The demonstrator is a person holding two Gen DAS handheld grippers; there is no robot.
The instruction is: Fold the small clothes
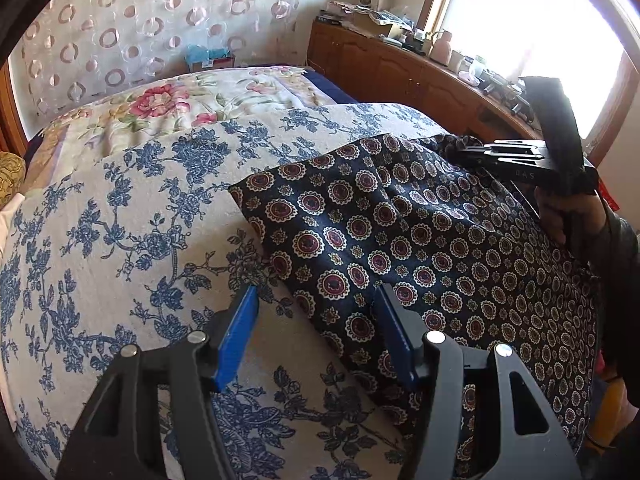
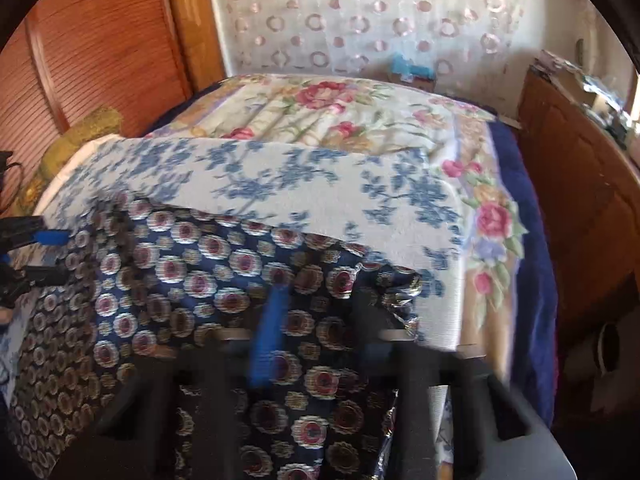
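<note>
A dark navy garment with round medallion print point(image 1: 400, 240) lies spread on the blue-flowered bedspread point(image 1: 120, 220). My left gripper point(image 1: 316, 312) is open, its blue fingers straddling the garment's near-left edge just above the bed. My right gripper shows in the left wrist view point(image 1: 460, 148) at the garment's far right corner, held by a hand. In the blurred right wrist view the right gripper point(image 2: 320, 304) is open over the same garment point(image 2: 200, 280), near its far right corner point(image 2: 400, 284). The left gripper point(image 2: 44, 256) shows at the left edge.
A pink-flowered quilt point(image 1: 180, 100) covers the far part of the bed. A wooden cabinet point(image 1: 400, 68) with clutter on top runs along the right under a bright window. A curtain with ring print point(image 1: 140, 20) hangs behind. Wooden panelling point(image 2: 100, 48) stands at the left.
</note>
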